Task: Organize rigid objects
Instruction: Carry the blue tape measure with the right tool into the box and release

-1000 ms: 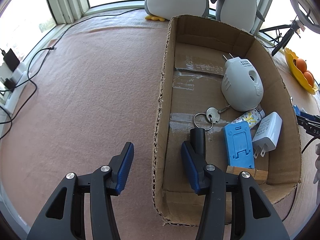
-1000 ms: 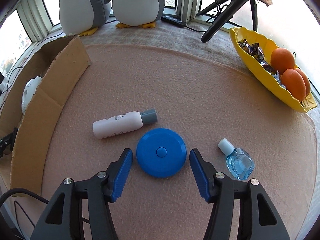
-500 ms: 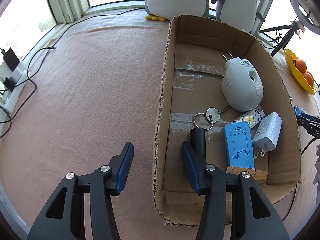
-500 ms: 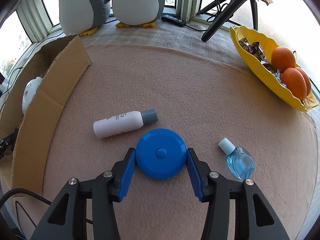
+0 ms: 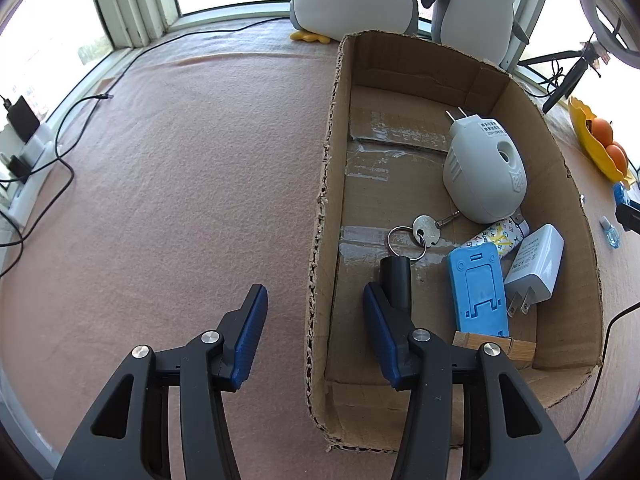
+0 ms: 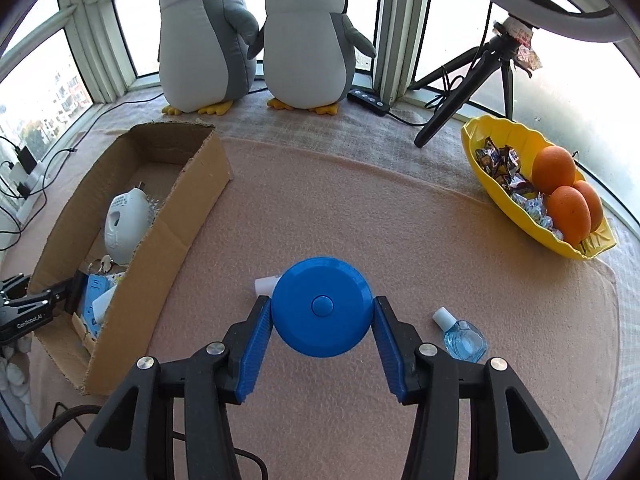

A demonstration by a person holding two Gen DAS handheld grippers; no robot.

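My right gripper (image 6: 322, 320) is shut on a round blue disc (image 6: 322, 304) and holds it above the pink mat. A white bottle (image 6: 266, 284) lies behind the disc, with only one end showing. A small clear blue bottle (image 6: 464, 338) lies on the mat to the right. My left gripper (image 5: 316, 312) is open and straddles the near left wall of the cardboard box (image 5: 332, 152), its pads clear of the wall. In the box lie a white plug-in device (image 5: 484, 176), a key on a ring (image 5: 424, 234), a blue stand (image 5: 478, 292), a white charger (image 5: 534, 264) and a black cylinder (image 5: 396, 284).
A yellow bowl (image 6: 472, 152) with oranges and sweets sits at the right. Two plush penguins (image 6: 304, 40) and a black tripod (image 6: 460, 92) stand by the window. Cables and a power strip (image 5: 28, 152) lie at the left edge.
The right gripper closed on the blue disc and lifted it off the mat, so the white bottle is now mostly hidden behind it. The left gripper has stayed put.
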